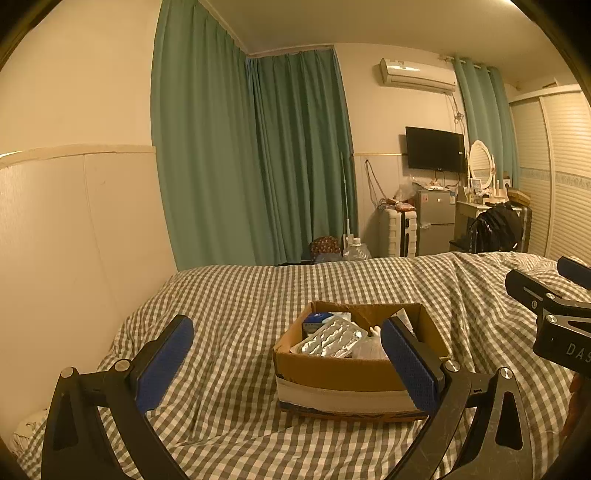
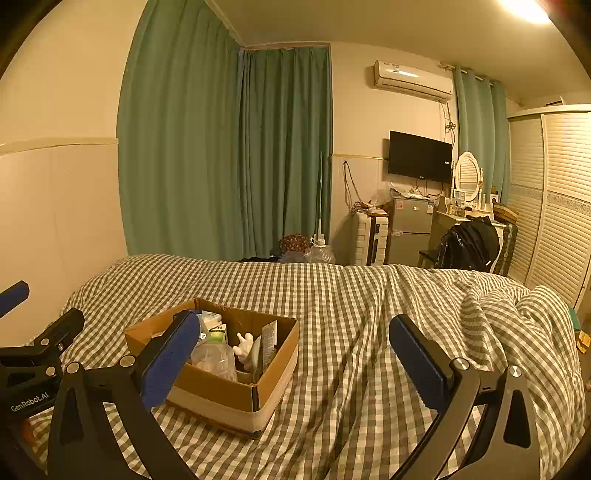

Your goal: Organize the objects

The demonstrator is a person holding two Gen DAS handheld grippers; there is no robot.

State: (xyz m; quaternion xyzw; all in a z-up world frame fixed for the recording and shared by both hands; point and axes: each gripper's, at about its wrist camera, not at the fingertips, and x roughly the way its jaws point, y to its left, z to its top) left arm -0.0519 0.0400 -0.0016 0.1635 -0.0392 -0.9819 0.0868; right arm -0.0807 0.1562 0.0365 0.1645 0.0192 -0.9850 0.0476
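Both tongs hover wide open above the bed, holding nothing. The left tongs (image 1: 286, 363) sit level just short of the cardboard box (image 1: 332, 376), their right blue pad (image 1: 408, 365) overlapping its near right corner in view. The right tongs (image 2: 299, 358) hang off the box's right side, left pad (image 2: 171, 356) crossing its near wall in view.

Dim amber indoor light, ceiling lamp (image 2: 524, 9) glare, fisheye-curved dark edges

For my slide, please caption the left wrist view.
Open left gripper faces a filled cardboard box on a checked bed.
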